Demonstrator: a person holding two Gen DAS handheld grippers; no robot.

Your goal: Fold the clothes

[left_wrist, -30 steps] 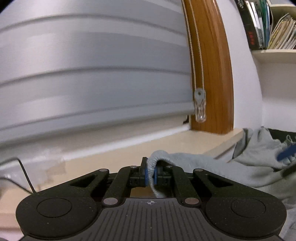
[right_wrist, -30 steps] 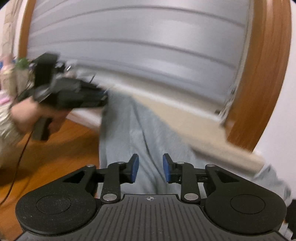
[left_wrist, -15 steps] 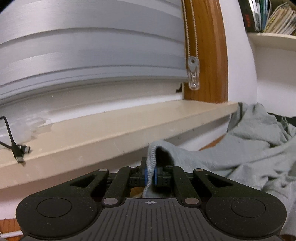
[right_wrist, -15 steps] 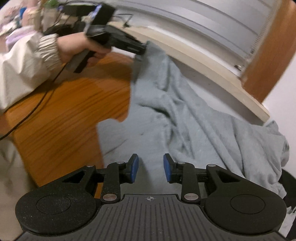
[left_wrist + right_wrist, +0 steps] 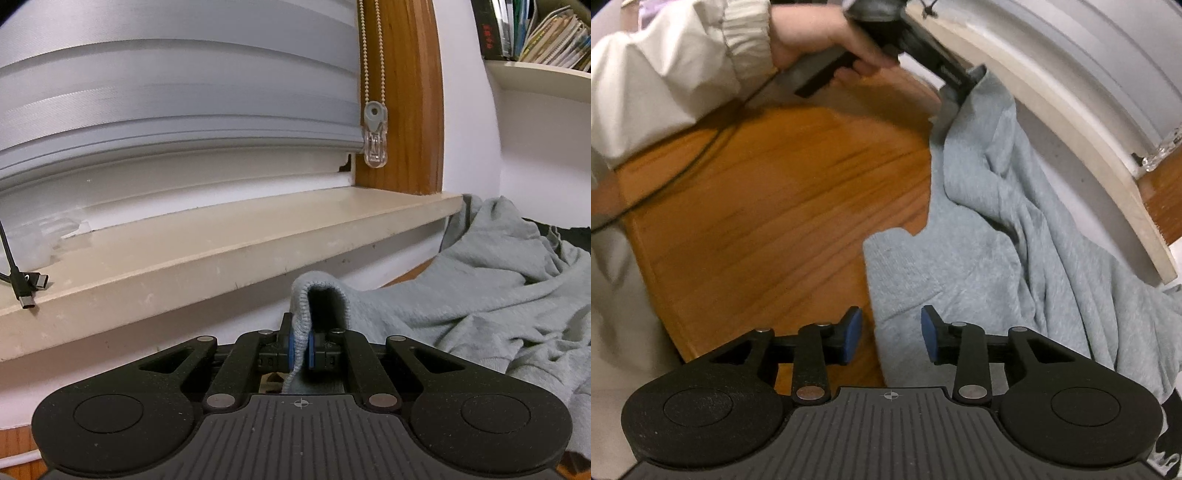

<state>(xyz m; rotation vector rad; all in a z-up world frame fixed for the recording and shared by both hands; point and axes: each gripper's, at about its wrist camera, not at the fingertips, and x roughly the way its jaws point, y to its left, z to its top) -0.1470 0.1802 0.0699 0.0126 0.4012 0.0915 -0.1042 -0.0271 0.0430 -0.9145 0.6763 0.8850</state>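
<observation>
Lowered, left tongs [image 5: 299, 349] pinch the fleecy grey garment's [image 5: 1015, 236] ribbed hem (right tongs [image 5: 890, 338] gape).

Left gripper [image 5: 300, 350] pinches grey garment [image 5: 480, 302] edge.

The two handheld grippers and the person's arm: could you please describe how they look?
Both the left gripper and the right gripper are matte black, with a ribbed centre plate bearing a small crosshair mark, round discs on either side, silver pivot pins and blue finger pads. The person's left hand is bare, emerging from a cream sleeve with an elastic cuff; a thin dark cable trails below.
</observation>
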